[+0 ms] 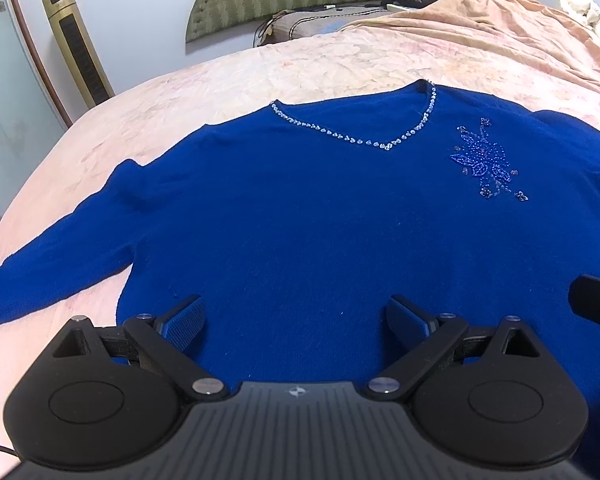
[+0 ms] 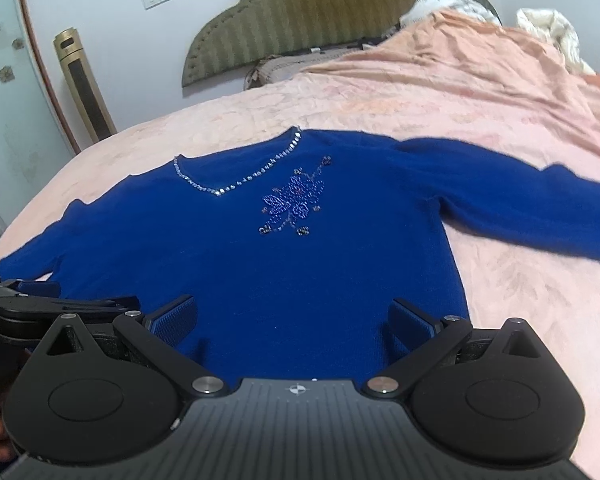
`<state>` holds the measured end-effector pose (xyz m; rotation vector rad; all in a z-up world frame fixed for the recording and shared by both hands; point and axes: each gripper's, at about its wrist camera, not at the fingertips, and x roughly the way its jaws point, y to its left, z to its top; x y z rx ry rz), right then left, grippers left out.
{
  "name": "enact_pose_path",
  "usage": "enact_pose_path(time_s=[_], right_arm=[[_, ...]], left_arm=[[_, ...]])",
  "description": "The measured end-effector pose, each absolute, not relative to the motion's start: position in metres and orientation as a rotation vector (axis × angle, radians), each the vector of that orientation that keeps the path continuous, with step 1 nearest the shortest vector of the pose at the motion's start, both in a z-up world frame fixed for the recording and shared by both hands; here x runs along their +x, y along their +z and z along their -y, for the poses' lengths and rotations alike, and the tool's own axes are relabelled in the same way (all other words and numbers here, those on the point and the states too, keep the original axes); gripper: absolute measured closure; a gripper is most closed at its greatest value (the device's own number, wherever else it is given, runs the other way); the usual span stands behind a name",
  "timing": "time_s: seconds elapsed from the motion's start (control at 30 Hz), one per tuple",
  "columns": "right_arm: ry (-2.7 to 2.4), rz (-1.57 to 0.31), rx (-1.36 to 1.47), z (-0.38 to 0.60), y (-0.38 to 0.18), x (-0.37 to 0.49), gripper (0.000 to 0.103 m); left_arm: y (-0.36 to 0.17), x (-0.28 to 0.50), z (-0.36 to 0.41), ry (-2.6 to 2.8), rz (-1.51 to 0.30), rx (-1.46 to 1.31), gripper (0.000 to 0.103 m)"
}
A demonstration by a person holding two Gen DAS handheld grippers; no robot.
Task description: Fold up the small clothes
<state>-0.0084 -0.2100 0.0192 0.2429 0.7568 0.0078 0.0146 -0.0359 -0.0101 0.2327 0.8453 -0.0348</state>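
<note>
A royal blue sweater (image 1: pixel 300 216) lies flat, front up, on the bed, with a beaded V neckline (image 1: pixel 364 140) and a beaded flower motif (image 1: pixel 484 160). Its sleeves spread out to both sides; one sleeve (image 2: pixel 540 200) reaches far right in the right wrist view. My left gripper (image 1: pixel 294 320) is open and empty, hovering over the sweater's lower part near the hem. My right gripper (image 2: pixel 292 322) is open and empty over the sweater (image 2: pixel 260 260) near its hem, right of the left one. The hem itself is hidden under the grippers.
The bed has a pink patterned cover (image 1: pixel 300 68). A crumpled peach blanket (image 2: pixel 480 64) lies at the far right, with a pillow (image 1: pixel 300 24) and green headboard (image 2: pixel 320 8) behind. A gold tower fan (image 1: pixel 78 44) stands left of the bed.
</note>
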Motion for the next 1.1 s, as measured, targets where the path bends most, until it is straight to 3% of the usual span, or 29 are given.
enact_pose_path(time_s=[0.73,1.1], right_arm=[[-0.08,-0.661,0.41,0.273,0.018,-0.022,0.0],[-0.457,-0.379,0.557,0.409,0.04,-0.097,0.003]], left_arm=[[-0.008,0.019,0.071,-0.118,-0.859,0.229,0.005],[-0.008,0.02,0.078,-0.124,-0.855,0.254,0.005]])
